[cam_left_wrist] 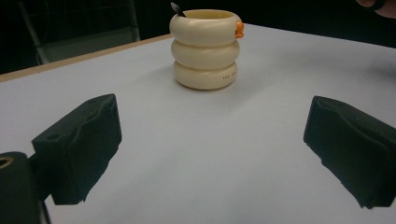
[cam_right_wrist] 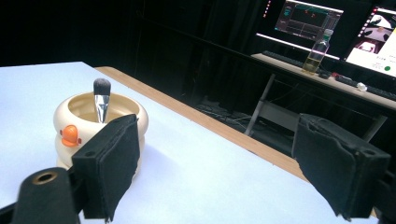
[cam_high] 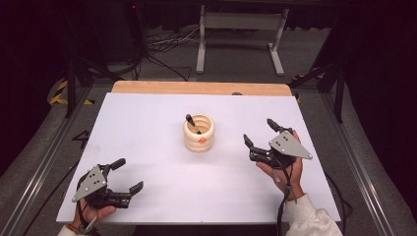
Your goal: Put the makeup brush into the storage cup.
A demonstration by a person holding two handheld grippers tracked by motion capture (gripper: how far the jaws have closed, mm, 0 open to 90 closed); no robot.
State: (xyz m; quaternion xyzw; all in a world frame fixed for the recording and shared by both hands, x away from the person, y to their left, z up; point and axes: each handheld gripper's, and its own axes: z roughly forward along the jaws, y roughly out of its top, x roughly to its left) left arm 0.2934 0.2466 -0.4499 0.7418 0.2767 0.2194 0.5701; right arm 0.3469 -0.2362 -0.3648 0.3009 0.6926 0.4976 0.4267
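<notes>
the right gripper (cam_high: pixel 259 132), black with a grey three-cornered plate on top, sits at the right of the table with its jaws spread wide and nothing between them, angled toward the centre. the left gripper (cam_high: pixel 130 175), its twin, rests near the front left corner, jaws just as wide and empty, also turned inward. both seem posed for an approach rather than a grip, since each is well apart from the holder.

the white rectangular table top (cam_high: pixel 147 128) with a pale wooden far edge (cam_high: pixel 196 88) carries one thing at its middle: a cream ribbed holder shaped like three stacked rings (cam_high: pixel 199 133), upright, with a small orange duck-bill tab (cam_high: pixel 201 140) on its near side. a slim make-up brush with a black tuft and silver ferrule (cam_high: pixel 192 123) stands in it, leaning left and away.

i judge the right gripper the likelier one to go for the brush, being nearer and aimed at it.

the right gripper view gives the brush tuft (cam_right_wrist: pixel 102 87) clearly, plus lit monitors (cam_right_wrist: pixel 310 17) and a clear bottle (cam_right_wrist: pixel 317 52) on a far desk. the left gripper view shows the holder (cam_left_wrist: pixel 205 49) from low down, all three rings in profile, with just the brush tip over the rim.
</notes>
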